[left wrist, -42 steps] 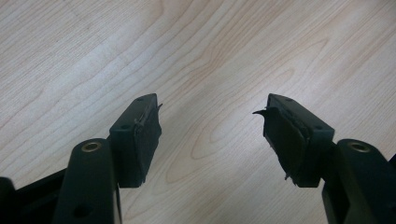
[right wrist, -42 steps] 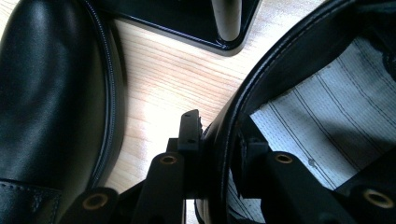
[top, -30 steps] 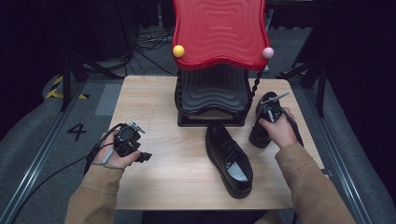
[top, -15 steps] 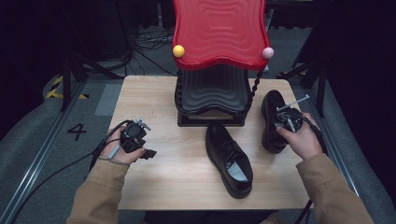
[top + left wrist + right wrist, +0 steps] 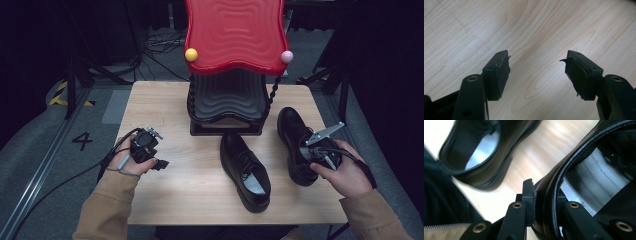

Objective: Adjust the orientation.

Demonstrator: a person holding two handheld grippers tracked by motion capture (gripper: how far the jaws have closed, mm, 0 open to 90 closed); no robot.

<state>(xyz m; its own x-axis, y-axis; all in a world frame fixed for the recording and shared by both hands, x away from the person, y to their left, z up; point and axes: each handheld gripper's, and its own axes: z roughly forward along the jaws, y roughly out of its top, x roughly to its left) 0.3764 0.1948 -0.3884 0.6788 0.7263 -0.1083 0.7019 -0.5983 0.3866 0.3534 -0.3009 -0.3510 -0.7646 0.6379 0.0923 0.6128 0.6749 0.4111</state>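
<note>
A pale wooden worktop is seen from above, with a black tiered rack set at its far edge under a wavy red top tipped with a yellow ball and a pink ball. The right claw is held by the person's right hand at the worktop's right side and is clamped on the heel collar of the right-hand black shoe, one jaw outside the leather and the other inside the opening, as is shown in the right gripper view, where the shoe's rim is pinched between the jaws and its grey ribbed lining is seen just beyond them. A second black shoe is laid on the worktop to the left of the right claw, apart from the gripped shoe, its toe towards the rack and its pale insole exposed. The left claw is held in the left hand well apart from both shoes, near the worktop's left edge, a black cable trailing from it. In the left gripper view its jaws are spread wide over bare wood grain, with nothing between the worn pads.
</note>
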